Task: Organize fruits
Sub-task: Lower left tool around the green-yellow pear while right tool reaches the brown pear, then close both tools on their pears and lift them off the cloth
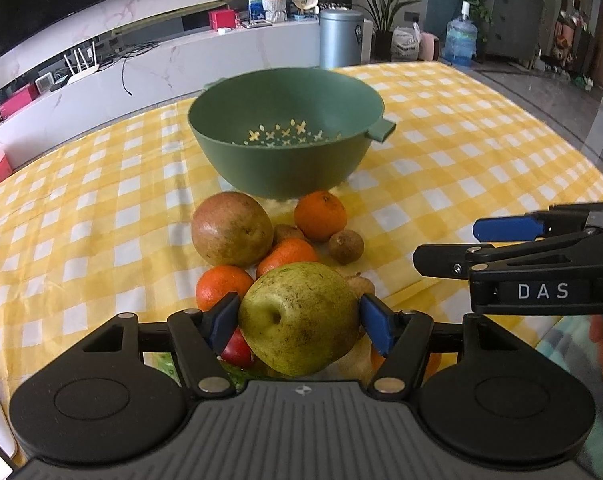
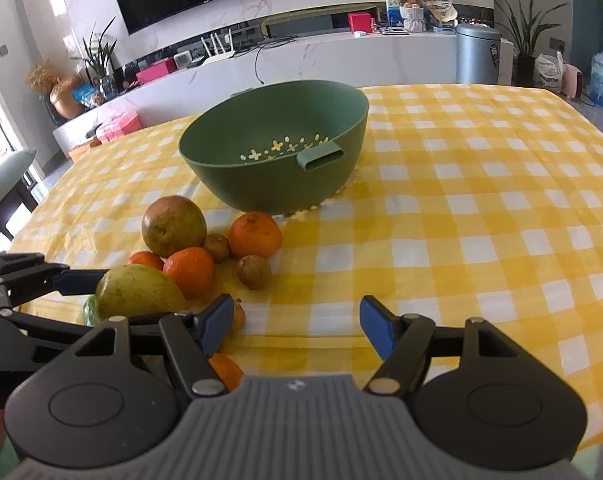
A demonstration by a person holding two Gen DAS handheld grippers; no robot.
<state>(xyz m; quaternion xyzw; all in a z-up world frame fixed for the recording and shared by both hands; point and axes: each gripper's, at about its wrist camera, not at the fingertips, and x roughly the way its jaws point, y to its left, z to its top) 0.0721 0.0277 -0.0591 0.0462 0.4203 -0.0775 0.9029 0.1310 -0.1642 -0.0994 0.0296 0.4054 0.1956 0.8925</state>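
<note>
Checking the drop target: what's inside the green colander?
The green colander shows no fruit inside, only flower-shaped drain holes in its base. Its near wall hides the front part of the floor in both views.

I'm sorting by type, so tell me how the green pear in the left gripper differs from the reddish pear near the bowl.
The green pear is yellow-green with dark speckles; the reddish pear is brownish-red.
The green pear sits between the left gripper's pads, above the pile; the reddish pear rests on the tablecloth in front of the green bowl.
Both are rounded, and larger than the oranges around them.
</note>
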